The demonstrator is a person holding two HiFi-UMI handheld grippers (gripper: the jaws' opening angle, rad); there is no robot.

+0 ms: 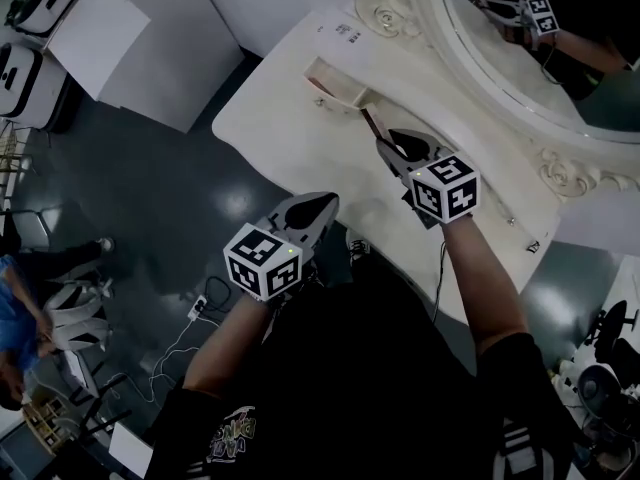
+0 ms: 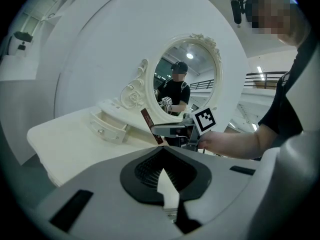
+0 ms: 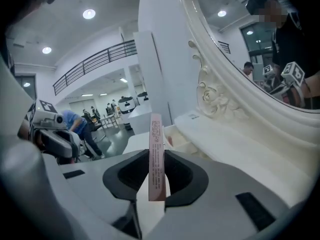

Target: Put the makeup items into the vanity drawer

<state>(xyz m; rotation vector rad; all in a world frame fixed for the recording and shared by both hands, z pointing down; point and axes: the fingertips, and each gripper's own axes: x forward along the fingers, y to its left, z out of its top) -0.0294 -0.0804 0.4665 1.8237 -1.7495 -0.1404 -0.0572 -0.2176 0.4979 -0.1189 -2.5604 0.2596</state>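
Left gripper (image 1: 322,204): jaws together, nothing between them; off the vanity's (image 1: 270,108) front edge, well short of the drawer (image 1: 334,76).
Right gripper (image 1: 390,148): clamped on a slim pink box (image 3: 156,151), held end-up above the vanity top, near the drawer and outside it.
Drawer: open; contents cannot be told.
Mirror (image 1: 520,58): behind the drawer.

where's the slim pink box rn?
Slim box: clamped in the right gripper, centre of the right gripper view, over the vanity top, just short of the open drawer.
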